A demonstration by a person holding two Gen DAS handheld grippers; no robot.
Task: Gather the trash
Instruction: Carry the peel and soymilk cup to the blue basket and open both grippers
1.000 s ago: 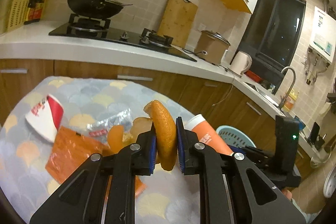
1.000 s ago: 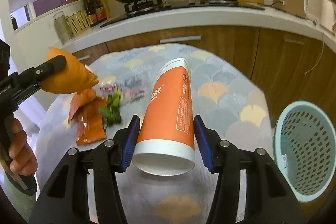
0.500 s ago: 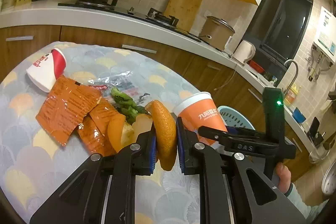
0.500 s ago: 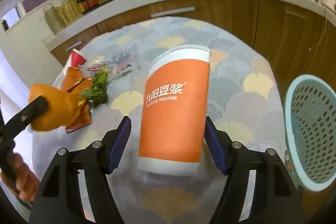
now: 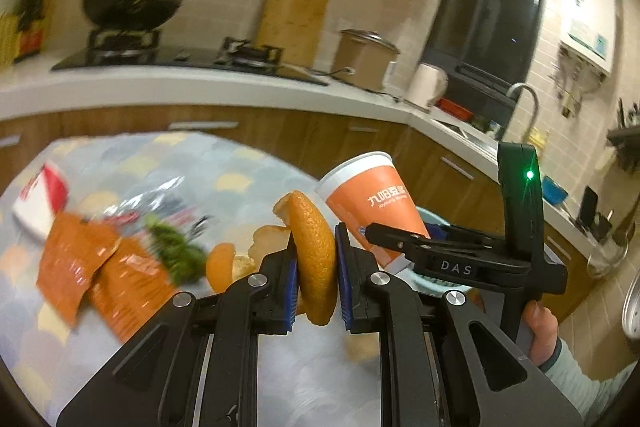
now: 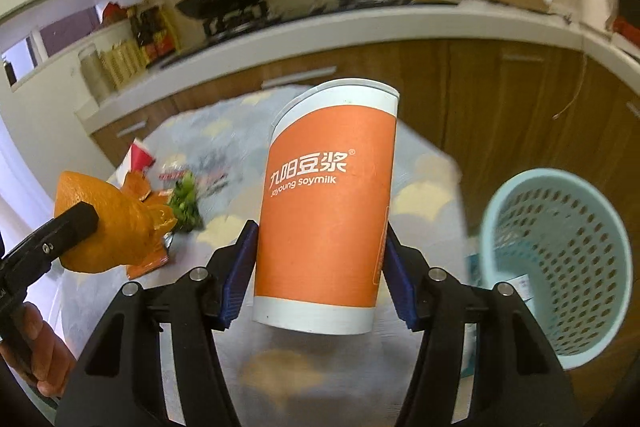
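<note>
Right between the blue pads of the left gripper (image 5: 317,269) a piece of orange peel (image 5: 314,259) is pinched on both faces, its curled end sticking up above the fingertips and its lower end hanging below them. Over in the right gripper (image 6: 320,255), an orange soymilk cup (image 6: 328,203) stands nearly upright with its white rim up; the jaws are closing, and both blue pads lie against the cup's sides, its base clear of the table below. From the right wrist view the peel also shows at the left, clamped in the other gripper's black finger, with a hand (image 6: 38,359) gripping the handle beneath. Beyond the fingers lies a round table with a scallop-patterned cloth (image 5: 240,171). On it rest orange snack wrappers (image 5: 100,267), a clump of green leaves (image 5: 176,251), more peel pieces (image 5: 224,265), a silvery wrapper (image 5: 148,195) and a red-and-white paper cup (image 5: 40,199) on its side. Beside the table, to the right, stands a pale blue perforated basket (image 6: 560,259). Behind runs a kitchen counter (image 5: 180,83) with a wok (image 5: 130,9) on the hob, blurred.
</note>
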